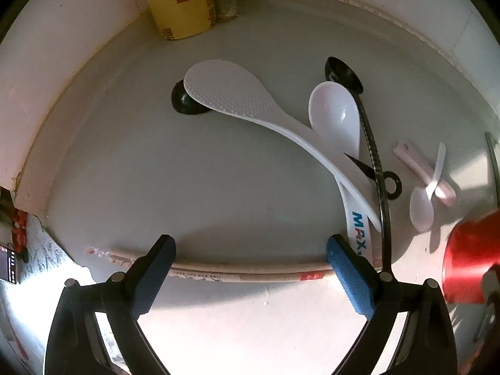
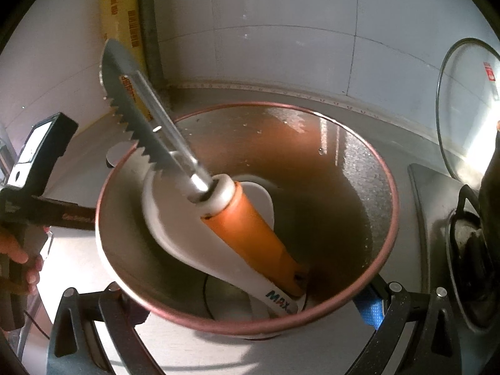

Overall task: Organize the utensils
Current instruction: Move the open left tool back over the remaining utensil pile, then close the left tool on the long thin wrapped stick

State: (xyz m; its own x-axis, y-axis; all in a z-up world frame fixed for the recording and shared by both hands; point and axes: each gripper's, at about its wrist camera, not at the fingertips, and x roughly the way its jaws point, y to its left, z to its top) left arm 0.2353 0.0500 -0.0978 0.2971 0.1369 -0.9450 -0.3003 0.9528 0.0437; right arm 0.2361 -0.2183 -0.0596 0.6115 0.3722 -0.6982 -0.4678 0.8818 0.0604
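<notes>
On the white counter [image 1: 218, 187], a rice paddle [image 1: 250, 106], white soup spoon [image 1: 336, 115] and black ladle [image 1: 372, 143] overlap at two o'clock. The left gripper [image 1: 250, 262] gapes wide over a chopstick [image 1: 250, 273], empty. The right gripper [image 2: 250, 309] clasps a red cup [image 2: 353, 168] holding an orange-handled peeler [image 2: 250, 218].

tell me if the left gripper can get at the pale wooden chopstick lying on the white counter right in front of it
Probably yes. The left gripper is open, its blue-padded fingers straddling the pale wooden chopstick lying crosswise. Nothing covers that stretch; only its right end runs under the white rice paddle handle.
</notes>
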